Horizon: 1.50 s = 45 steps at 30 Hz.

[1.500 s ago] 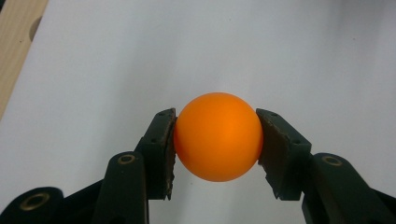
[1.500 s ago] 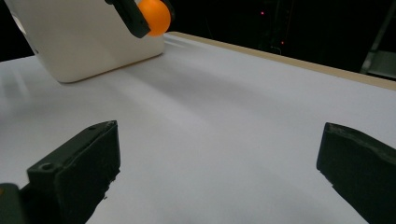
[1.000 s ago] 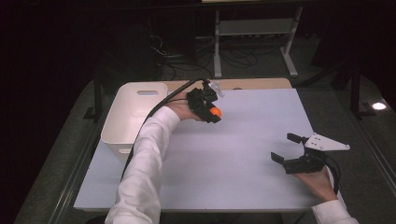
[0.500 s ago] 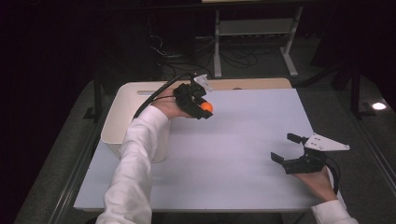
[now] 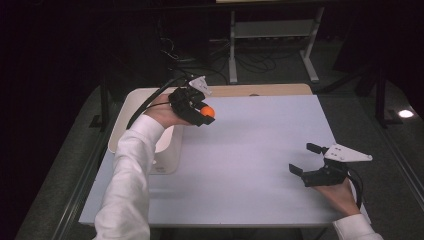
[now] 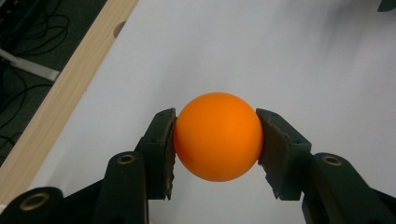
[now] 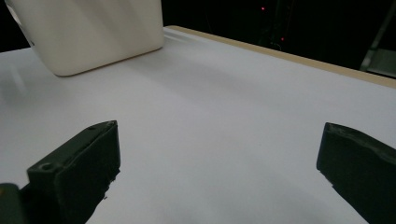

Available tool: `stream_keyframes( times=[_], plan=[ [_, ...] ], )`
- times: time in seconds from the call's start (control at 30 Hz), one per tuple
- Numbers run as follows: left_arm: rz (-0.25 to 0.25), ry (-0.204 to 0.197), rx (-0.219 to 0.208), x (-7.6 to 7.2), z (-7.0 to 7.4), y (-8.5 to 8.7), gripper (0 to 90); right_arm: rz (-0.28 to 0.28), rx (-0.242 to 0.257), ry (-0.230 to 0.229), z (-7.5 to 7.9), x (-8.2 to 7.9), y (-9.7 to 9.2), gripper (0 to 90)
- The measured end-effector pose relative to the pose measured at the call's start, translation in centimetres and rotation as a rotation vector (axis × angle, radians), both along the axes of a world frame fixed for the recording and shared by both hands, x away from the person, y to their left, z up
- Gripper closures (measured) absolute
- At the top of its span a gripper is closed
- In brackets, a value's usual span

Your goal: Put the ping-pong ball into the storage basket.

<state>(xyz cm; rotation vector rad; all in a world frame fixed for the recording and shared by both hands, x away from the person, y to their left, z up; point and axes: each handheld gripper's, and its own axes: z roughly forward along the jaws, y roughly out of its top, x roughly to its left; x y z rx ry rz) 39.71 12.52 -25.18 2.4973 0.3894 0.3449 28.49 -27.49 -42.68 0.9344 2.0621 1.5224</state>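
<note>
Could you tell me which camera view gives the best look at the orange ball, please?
The left gripper view: the orange ball sits large and sharp between the left gripper's jaws, both pads pressing its sides. The high view shows it small, partly covered by that gripper, beside the white bin. The right gripper view looks across the table toward the bin.

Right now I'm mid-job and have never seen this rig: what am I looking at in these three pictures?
No robot here: a person holds a two-jaw tool in each hand. The high view looks down on a white table. The other two come from cameras riding on each tool. The left gripper is clamped on an orange ball, raised beside a white bin at the table's left edge. The right gripper sits near the right edge, jaws apart with nothing between them; its own view also shows the bin.
</note>
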Motion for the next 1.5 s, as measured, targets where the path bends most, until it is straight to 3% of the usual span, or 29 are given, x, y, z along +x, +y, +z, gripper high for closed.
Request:
stream_keyframes(
  times=[0.93, 1.23, 1.43, 1.5],
  plan=[
    [0.098, -0.024, -0.074, -1.6, 0.3, 6.2, 50.0, 0.003, -0.01, 0.007, -0.1, 0.1, 0.1, 0.0],
    [0.143, -0.041, -0.136, -2.3, 0.4, 8.5, 49.9, -0.002, -0.014, 0.01, -0.2, 0.2, 0.1, 0.0],
    [0.162, -0.05, -0.15, -2.6, 0.4, 9.5, 49.9, -0.003, -0.016, 0.009, -0.2, 0.1, 0.2, 0.0],
    [0.176, -0.061, -0.18, -2.9, 0.4, 10.0, 49.9, -0.003, -0.016, 0.008, -0.2, 0.2, 0.2, 0.0]
  ],
)
